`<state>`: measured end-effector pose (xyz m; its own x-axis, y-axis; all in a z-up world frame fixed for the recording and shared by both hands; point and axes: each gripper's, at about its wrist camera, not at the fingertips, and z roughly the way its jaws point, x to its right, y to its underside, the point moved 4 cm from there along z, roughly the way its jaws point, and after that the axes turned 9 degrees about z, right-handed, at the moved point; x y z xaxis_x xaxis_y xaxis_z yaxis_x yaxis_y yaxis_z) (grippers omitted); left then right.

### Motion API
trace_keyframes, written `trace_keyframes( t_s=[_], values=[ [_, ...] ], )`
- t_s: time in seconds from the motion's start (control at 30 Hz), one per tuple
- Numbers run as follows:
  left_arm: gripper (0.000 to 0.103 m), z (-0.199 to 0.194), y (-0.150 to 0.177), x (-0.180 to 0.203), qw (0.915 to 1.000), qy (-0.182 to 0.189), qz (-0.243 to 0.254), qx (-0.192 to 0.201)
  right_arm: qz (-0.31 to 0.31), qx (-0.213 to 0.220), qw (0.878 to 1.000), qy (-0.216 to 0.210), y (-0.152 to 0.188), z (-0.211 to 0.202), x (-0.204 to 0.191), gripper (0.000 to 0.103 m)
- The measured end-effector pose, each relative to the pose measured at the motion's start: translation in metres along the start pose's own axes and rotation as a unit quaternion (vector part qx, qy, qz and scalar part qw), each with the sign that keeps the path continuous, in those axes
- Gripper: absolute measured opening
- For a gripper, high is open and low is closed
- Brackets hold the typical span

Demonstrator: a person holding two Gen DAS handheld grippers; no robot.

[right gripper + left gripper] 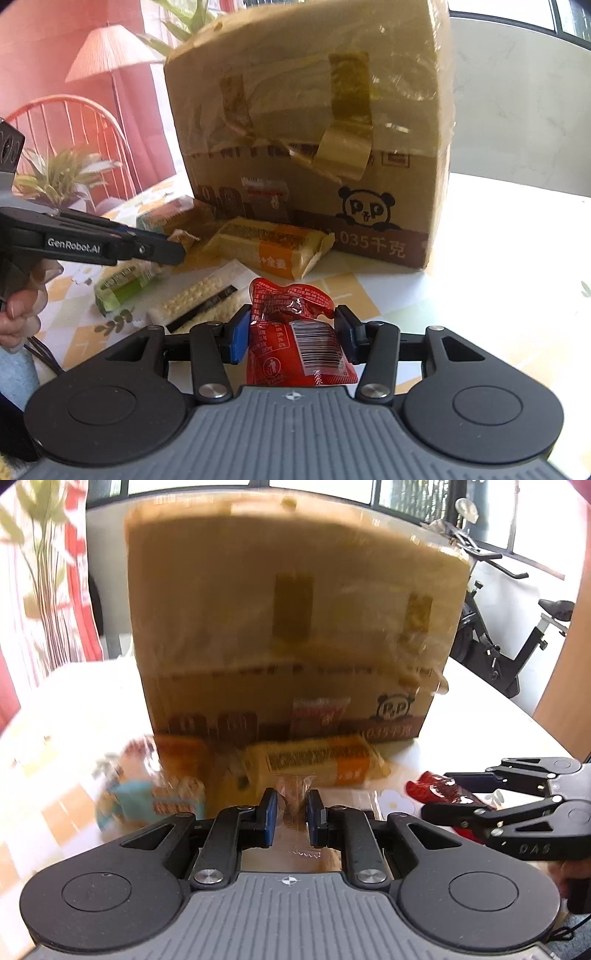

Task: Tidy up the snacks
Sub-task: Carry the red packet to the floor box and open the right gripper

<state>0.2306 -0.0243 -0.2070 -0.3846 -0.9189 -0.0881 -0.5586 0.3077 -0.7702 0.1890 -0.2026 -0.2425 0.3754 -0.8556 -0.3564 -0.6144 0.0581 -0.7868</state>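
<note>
A big taped cardboard box (288,627) stands on the table, also in the right wrist view (310,147). My left gripper (290,812) is shut on a small clear-wrapped snack (293,797), just above the table in front of the box. My right gripper (293,328) is shut on a red snack packet (295,332); the packet (439,790) also shows at the right of the left wrist view, between the right gripper's fingers (454,808). The left gripper (166,247) reaches in from the left in the right wrist view.
Loose snacks lie before the box: a yellow-orange pack (273,247), a green pack (122,288), a clear cracker pack (199,302), a blue-and-orange pack (159,797). An exercise bike (509,627) stands behind the table, a red chair (74,147) and plants at the left.
</note>
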Motion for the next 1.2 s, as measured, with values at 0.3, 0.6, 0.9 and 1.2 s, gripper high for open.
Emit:
trace_keyframes(
  t_s=[0.3,0.6,0.9,1.2],
  values=[
    [0.018,-0.048,-0.065,-0.023,0.9954,-0.003,0.003,0.096,-0.043,0.109,0.993,-0.027,-0.080,-0.056,-0.016,0.050],
    [0.018,-0.073,-0.161,-0.054,0.9811,-0.009,0.004,0.193,-0.075,0.189,0.979,-0.027,-0.194,-0.056,-0.035,0.050],
    [0.019,-0.008,-0.195,-0.066,0.9916,-0.019,0.003,0.128,-0.014,0.132,0.991,0.032,-0.232,0.008,-0.011,0.055],
    [0.049,-0.024,-0.181,-0.082,0.9912,-0.027,0.000,0.130,0.010,0.127,0.991,0.034,-0.222,-0.008,-0.004,0.068]
  ],
)
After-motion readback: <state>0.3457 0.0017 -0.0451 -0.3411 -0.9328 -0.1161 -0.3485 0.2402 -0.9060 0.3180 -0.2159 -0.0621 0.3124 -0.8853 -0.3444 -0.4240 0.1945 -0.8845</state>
